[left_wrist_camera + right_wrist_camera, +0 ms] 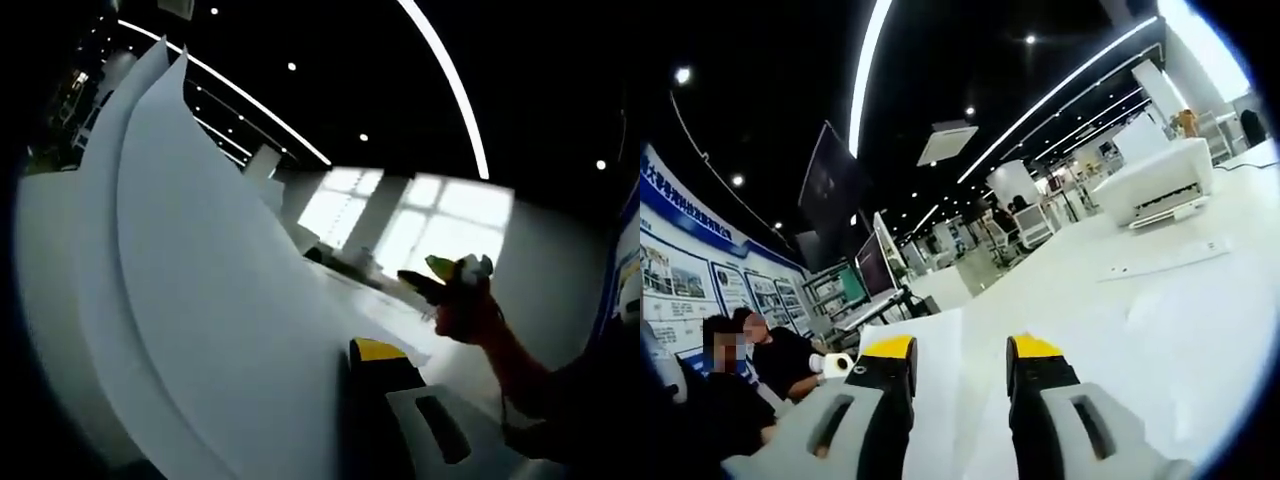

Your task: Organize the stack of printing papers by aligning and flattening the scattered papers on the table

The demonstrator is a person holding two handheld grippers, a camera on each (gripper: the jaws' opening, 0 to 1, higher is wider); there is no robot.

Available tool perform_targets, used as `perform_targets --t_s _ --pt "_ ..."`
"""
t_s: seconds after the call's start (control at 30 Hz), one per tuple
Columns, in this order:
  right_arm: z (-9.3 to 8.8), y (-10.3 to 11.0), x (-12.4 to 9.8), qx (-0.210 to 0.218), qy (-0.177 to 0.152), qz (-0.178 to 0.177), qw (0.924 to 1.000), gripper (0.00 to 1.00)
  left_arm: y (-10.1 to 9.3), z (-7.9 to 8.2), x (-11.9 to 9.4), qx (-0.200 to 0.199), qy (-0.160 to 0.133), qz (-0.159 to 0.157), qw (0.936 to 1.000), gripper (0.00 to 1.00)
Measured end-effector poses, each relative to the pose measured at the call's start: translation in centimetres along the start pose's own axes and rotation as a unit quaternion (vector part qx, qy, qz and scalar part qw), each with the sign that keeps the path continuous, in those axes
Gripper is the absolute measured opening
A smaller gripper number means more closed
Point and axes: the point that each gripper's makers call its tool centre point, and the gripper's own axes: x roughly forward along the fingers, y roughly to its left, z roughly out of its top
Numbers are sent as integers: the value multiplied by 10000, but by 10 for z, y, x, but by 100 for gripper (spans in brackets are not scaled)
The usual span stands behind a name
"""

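While the left gripper (352, 420) is rising from the bottom of the left gripper view, white printing papers (200, 300) are curving up beside its 1 visible yellow-tipped jaw, lifted off the table (400, 310) and standing tall with 2 sheet corners pointing toward the dark ceiling. The papers are hiding the other jaw, so they seem to be pinched between the 2, though I cannot tell for certain. To the right in that view, a person's hand (470, 310) is holding the other gripper above the white table, in front of bright windows (420, 215).

In the right gripper view, the right gripper (962, 355) is hovering with its 2 yellow-tipped jaws spread apart and gripping nothing. 1 white sheet (930, 370) is lying flat on the table (1160, 330) under the left jaw. A white printer (1155, 185) is sitting farther back on the table, well apart from the sheet. At the left, 2 people (750, 370) are sitting near a wall of posters.
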Motion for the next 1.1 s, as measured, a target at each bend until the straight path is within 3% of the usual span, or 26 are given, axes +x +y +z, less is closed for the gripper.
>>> perform_targets --t_s 0.2,0.5,0.6,0.7,0.93,1.03,1.1 --pt "-9 -21 -3 -165 21 -233 9996 34 -2 -1 0 147 18 20 9999 11" --pt "-11 -36 -9 -3 -82 -339 9994 36 -1 -1 0 159 4 27 9999 11" --pt "-12 -43 -13 -88 -57 -547 9985 40 -1 -1 0 159 -1 34 9999 11" --pt "-28 -64 -18 -601 313 -1060 9921 50 -1 0 0 154 -16 37 9999 11" --pt "-75 -90 -23 -1095 1044 -1718 9734 60 2 0 -1 144 -11 35 9999 11" --pt "-79 -104 -25 -1517 1212 -2009 9602 64 4 1 -1 141 -14 33 9999 11" --pt "-75 -112 -26 -1632 1133 -2146 9563 68 5 1 -1 135 -26 31 9999 11"
